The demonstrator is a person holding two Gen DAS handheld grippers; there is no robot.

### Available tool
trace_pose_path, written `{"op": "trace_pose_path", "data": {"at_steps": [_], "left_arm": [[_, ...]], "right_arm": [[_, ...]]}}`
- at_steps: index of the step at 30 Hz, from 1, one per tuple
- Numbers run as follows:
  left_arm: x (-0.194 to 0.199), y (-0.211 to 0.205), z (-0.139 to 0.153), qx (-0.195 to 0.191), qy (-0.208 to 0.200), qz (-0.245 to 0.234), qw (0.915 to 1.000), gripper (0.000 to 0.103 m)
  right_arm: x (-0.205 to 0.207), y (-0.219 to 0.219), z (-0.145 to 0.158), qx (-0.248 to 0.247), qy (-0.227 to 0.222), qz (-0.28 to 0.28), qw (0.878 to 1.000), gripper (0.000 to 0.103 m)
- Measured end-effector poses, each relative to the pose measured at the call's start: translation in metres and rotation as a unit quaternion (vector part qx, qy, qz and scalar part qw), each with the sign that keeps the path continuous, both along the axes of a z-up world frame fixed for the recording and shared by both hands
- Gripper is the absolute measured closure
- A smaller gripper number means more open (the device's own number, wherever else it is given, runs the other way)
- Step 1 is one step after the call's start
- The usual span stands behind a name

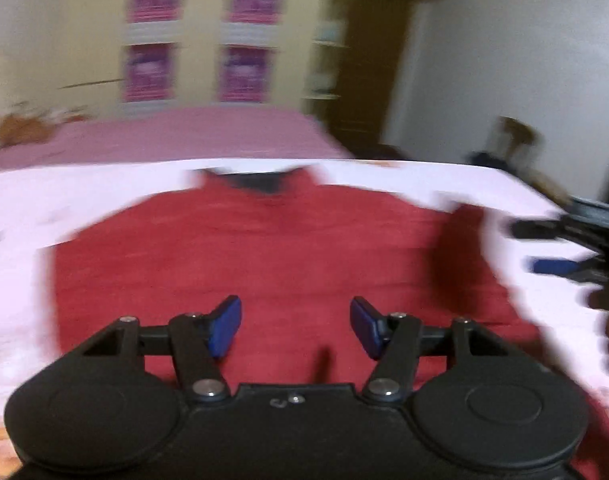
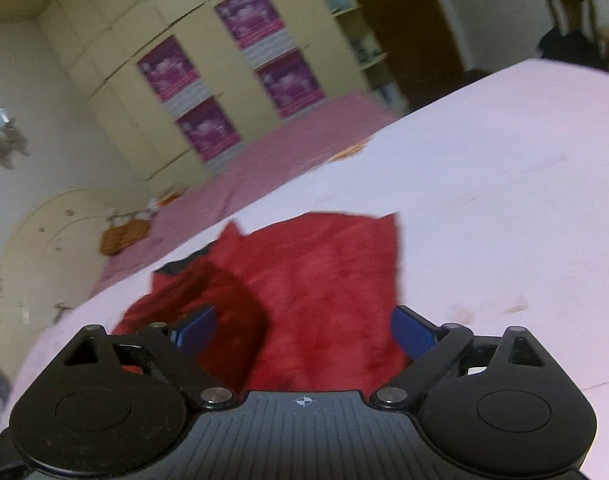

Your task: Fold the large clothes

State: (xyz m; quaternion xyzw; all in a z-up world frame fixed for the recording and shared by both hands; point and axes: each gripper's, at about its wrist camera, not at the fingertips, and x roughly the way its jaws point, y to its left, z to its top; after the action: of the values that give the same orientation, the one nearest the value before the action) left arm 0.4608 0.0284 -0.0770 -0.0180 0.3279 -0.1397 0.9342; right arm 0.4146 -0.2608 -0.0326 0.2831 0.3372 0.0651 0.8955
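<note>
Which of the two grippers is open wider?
The right gripper. Its blue pads sit far apart over the red garment, while the left gripper has a narrower gap.

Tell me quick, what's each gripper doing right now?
Left gripper: open, empty, above the red garment.
Right gripper: open wide, empty, above it too.

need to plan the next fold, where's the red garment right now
The red garment lies spread on the pale sheet, collar toward the wardrobe, just beyond both open grippers.
</note>
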Motion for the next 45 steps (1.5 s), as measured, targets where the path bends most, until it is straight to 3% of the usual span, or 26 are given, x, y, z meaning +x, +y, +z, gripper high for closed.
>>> {"op": "trace_pose_path", "data": {"at_steps": [3, 7, 8, 10, 13, 19, 20, 21, 24, 25, 27, 35, 38, 41, 45], "left_arm": [[0.020, 0.040, -0.004, -0.003, 0.008, 0.055, 0.9984, 0.046], [0.034, 0.064, -0.016, -0.004, 0.016, 0.072, 0.9972, 0.048], [0.037, 0.065, -0.018, -0.002, 0.019, 0.071, 0.9973, 0.048], [0.033, 0.068, -0.019, 0.000, 0.021, 0.069, 0.9974, 0.049], [0.021, 0.070, -0.017, -0.001, 0.020, 0.070, 0.9974, 0.049], [0.010, 0.068, -0.014, -0.004, 0.018, 0.067, 0.9976, 0.049], [0.010, 0.068, -0.015, -0.004, 0.018, 0.066, 0.9976, 0.049], [0.010, 0.068, -0.015, -0.003, 0.019, 0.066, 0.9976, 0.049], [0.012, 0.067, -0.015, -0.003, 0.017, 0.068, 0.9976, 0.049], [0.013, 0.068, -0.015, -0.002, 0.014, 0.069, 0.9975, 0.049], [0.014, 0.071, -0.012, -0.002, 0.010, 0.071, 0.9974, 0.050], [0.032, 0.073, -0.012, -0.002, 0.006, 0.071, 0.9975, 0.050], [0.040, 0.071, -0.019, 0.010, 0.021, 0.071, 0.9972, 0.049], [0.045, 0.069, -0.026, 0.015, 0.032, 0.068, 0.9971, 0.049], [0.039, 0.069, -0.011, 0.023, 0.016, 0.068, 0.9973, 0.048]], "right_arm": [[0.006, 0.007, -0.004, 0.027, 0.009, 0.004, 1.000, 0.009], [0.015, 0.012, -0.006, 0.019, 0.033, 0.022, 0.999, 0.010], [0.017, 0.010, -0.005, 0.026, 0.036, 0.026, 0.999, 0.024], [0.013, 0.007, 0.002, 0.043, 0.024, 0.012, 0.999, 0.031], [0.009, 0.006, 0.015, 0.040, 0.004, 0.006, 0.999, 0.031], [0.005, 0.001, 0.012, 0.064, 0.016, -0.014, 0.998, 0.029], [0.008, 0.006, 0.010, 0.047, 0.021, -0.009, 0.999, 0.017], [0.011, 0.011, 0.007, 0.031, 0.030, 0.000, 0.999, 0.013], [0.028, 0.024, -0.009, 0.000, 0.069, 0.033, 0.997, 0.014], [0.033, 0.029, -0.013, -0.020, 0.072, 0.045, 0.996, 0.019], [0.044, 0.038, -0.018, -0.066, 0.082, 0.067, 0.992, 0.072], [0.057, 0.023, 0.003, -0.092, 0.022, 0.066, 0.993, 0.074], [0.060, 0.021, -0.009, -0.094, 0.041, 0.071, 0.992, 0.074], [0.063, 0.026, -0.040, -0.113, 0.091, 0.079, 0.986, 0.074], [0.051, 0.026, -0.023, -0.130, 0.078, 0.070, 0.986, 0.073]]}}
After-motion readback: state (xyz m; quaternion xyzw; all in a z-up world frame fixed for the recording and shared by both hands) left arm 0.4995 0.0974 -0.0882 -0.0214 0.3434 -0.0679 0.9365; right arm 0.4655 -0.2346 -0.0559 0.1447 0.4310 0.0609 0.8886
